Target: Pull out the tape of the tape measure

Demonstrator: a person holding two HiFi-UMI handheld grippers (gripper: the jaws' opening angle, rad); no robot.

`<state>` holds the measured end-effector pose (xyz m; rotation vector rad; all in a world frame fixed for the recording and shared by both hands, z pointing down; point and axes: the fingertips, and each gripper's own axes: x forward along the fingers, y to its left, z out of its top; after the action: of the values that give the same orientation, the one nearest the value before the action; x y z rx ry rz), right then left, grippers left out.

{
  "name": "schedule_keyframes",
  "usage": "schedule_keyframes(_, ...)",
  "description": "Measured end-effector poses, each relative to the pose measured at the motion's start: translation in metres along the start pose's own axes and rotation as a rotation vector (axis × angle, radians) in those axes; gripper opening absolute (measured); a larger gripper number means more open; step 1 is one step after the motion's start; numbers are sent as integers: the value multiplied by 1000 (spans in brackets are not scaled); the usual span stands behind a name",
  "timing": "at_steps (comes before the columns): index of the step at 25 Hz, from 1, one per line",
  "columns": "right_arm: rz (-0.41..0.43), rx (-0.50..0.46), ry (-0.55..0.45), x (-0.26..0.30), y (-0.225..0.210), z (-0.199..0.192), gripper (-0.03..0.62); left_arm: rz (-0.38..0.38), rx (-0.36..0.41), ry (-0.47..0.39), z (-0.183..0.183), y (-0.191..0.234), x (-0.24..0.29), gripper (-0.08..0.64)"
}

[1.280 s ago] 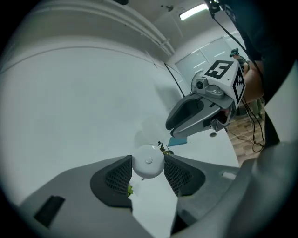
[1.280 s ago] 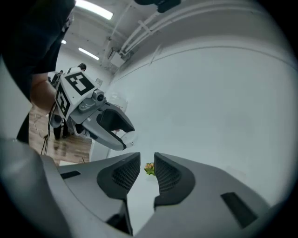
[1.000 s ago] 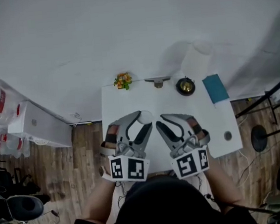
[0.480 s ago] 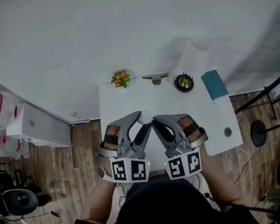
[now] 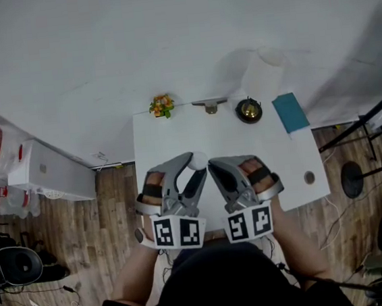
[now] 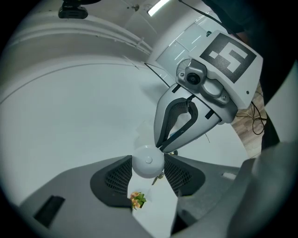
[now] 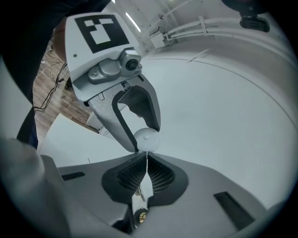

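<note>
— Where was the tape measure [image 5: 197, 160] held, and how was it turned?
— It was clamped between the jaws of the left gripper [image 6: 147, 173], over the white worktop [image 5: 175, 133]. The case was round, its flat face with the centre button turned toward that gripper's camera.
— And the tape [image 7: 147, 156]?
— A short, thin strip was seen running edge-on from the case into the jaws of the right gripper [image 7: 147, 161], which were closing on it, nearly together.
</note>
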<state>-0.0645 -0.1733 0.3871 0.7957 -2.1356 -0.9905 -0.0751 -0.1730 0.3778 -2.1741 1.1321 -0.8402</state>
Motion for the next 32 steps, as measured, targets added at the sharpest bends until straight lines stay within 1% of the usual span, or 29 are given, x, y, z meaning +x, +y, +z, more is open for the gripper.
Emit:
schedule_keyframes(8,-6,32,11,-5,-5,-11,12,0,5,14,1,0,4,213)
schedule_keyframes(10,-7,50,18,-8,-9,-18,11,6,3,22,-2,4,2,213)
schedule_keyframes(13,9,91,1,-17,-9,-26,11,6,2,19,-1,3,1,213)
schedule_keyframes(16,11,105,0,-21,-10,-30,11,4,9,10,5,1,2,213)
schedule_keyframes(21,-14,165,39,-26,-18,-46,9,18,-11,20,3,5,3,213)
schedule_keyframes(25,-42,216,65,-34,-30,-67,9,32,-50,37,-7,16,-1,213)
schedule_keyframes(29,-34,218,40,-38,-30,-71,9,29,-67,33,-11,17,-1,213)
schedule_keyframes(32,-48,243,64,-39,-29,-78,9,37,-69,38,-14,17,-3,213)
